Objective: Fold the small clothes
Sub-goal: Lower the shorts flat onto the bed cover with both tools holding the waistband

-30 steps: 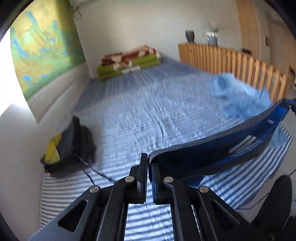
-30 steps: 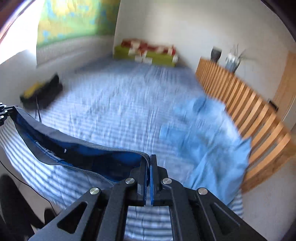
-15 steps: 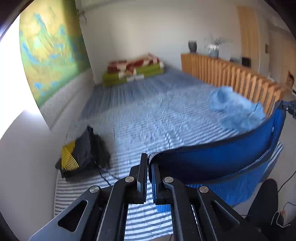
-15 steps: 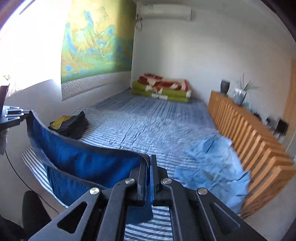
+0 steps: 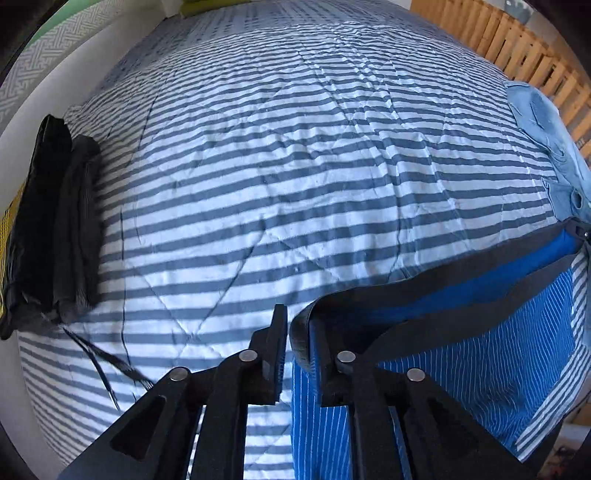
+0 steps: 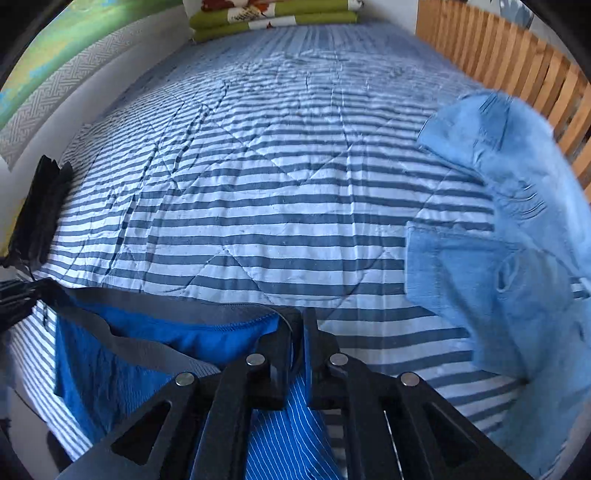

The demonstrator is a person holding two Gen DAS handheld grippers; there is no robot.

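Blue pinstriped shorts (image 5: 461, 354) with a grey waistband are stretched low over the near edge of the striped bed cover (image 5: 295, 166). My left gripper (image 5: 299, 347) stands open a little. One waistband end still sits between the jaws, against the right finger. The band runs right to the other gripper, a small dark shape at the edge. In the right wrist view the shorts (image 6: 122, 350) sag to the left. My right gripper (image 6: 298, 354) is shut on the other waistband end.
A folded black garment (image 5: 48, 221) with a yellow patch lies at the bed's left edge, trailing a black cord (image 5: 99, 362). A crumpled light blue shirt (image 6: 517, 240) lies at the right, beside a wooden slatted rail (image 6: 517, 55). Folded green blankets (image 6: 273, 14) sit at the far end.
Both grippers came down and tilted toward the bed, bringing the shorts from mid-air to the near edge. The left jaws stand wider apart than before.
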